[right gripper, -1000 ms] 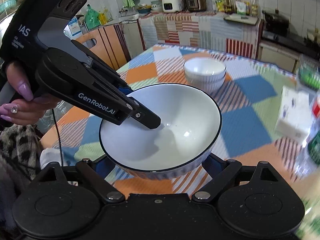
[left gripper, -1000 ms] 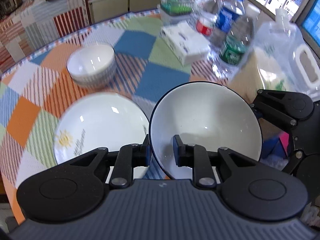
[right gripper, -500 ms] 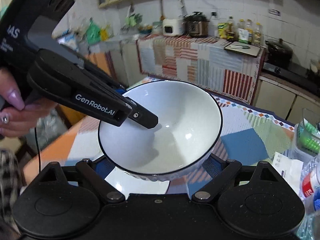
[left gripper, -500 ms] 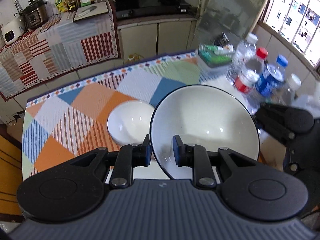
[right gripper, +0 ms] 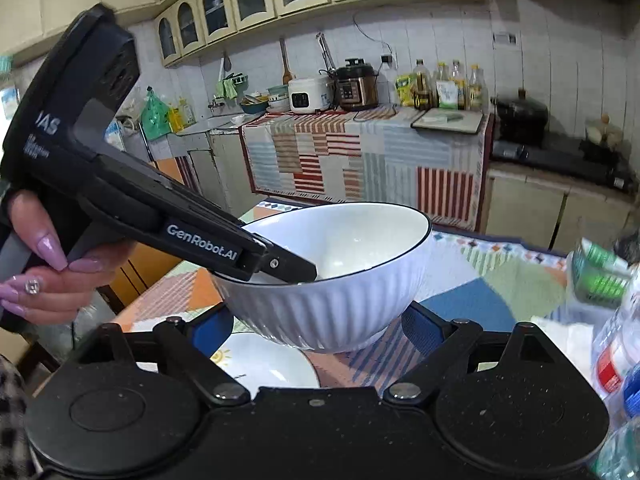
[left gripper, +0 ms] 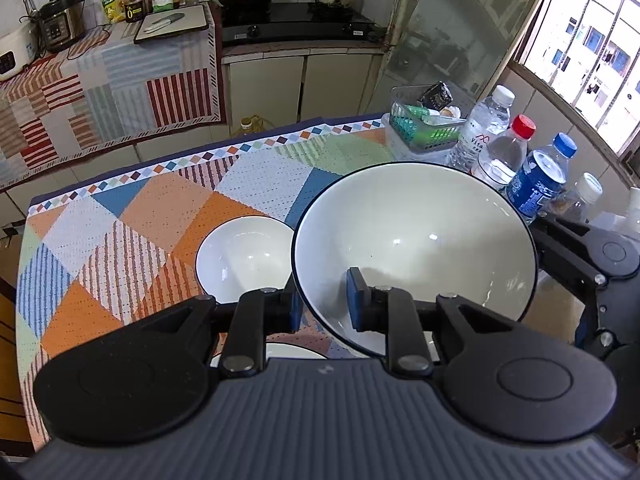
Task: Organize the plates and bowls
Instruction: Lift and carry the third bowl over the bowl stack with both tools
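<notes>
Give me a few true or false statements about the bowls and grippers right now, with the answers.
1. The left gripper pinches the rim of the big bowl. True.
2. The big bowl rests on the tablecloth. False: it is held in the air.
3. The right gripper is clamped on the bowl. False: its fingers stand wide apart, either side of the base.
4. A smaller white bowl sits on the table. True.
5. The plate has a sun drawing. True.

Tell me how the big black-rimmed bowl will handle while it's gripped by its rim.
The big bowl looks glazed ceramic: probably rigid, breakable and slick. The left gripper pinches only its rim, so it may pivot.
</notes>
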A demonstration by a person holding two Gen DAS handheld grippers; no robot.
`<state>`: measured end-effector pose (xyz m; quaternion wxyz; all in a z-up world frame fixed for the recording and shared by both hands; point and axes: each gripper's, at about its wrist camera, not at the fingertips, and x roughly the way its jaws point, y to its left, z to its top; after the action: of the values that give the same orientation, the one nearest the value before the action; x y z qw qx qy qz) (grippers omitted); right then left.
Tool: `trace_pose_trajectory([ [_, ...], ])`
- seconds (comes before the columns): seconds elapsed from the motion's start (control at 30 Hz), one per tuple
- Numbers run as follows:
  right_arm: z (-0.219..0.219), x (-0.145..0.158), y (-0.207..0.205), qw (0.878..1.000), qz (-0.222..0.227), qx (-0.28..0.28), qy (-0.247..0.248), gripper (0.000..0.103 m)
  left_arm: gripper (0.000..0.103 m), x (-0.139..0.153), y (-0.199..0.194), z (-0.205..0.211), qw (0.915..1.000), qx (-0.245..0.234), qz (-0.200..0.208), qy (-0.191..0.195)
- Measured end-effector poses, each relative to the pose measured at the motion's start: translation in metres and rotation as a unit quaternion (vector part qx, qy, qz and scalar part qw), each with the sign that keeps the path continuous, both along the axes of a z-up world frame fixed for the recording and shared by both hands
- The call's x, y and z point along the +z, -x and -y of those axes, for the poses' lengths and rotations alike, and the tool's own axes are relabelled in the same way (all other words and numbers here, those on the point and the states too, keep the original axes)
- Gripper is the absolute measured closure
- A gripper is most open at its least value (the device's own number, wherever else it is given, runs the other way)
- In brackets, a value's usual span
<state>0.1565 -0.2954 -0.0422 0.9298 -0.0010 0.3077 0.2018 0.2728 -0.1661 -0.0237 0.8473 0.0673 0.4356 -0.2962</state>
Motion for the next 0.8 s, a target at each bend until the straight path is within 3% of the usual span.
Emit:
trace_pose_trajectory([
  [0.17,-0.008,-0.002,0.014,1.0,0.011,-0.027,-0.003,0.009,0.082,-0.005,0.004,-0.007,0.9998,-0.012,-0.013,0.011],
  [0.4,-0.017,-0.01,0.012,0.999,0.018,-0.027,-0.017,0.009,0.082,-0.007,0.005,-0.02,0.9999,0.011,0.009,-0.002],
  [0.5,-0.021,-0.014,-0.004,1.0,0.019,-0.011,-0.015,0.009,0.082,-0.009,-0.004,-0.022,0.999,0.025,0.029,-0.021],
  [0.6,-0.027,-0.023,-0.028,1.0,0.02,0.014,0.016,0.009,0.082,-0.018,-0.025,-0.026,0.9983,0.048,0.021,-0.024],
  [0.8,-0.037,-0.056,-0.08,0.998,-0.028,0.042,0.022,0.009,0.082,-0.047,-0.056,-0.024,0.9953,0.076,0.022,-0.055],
])
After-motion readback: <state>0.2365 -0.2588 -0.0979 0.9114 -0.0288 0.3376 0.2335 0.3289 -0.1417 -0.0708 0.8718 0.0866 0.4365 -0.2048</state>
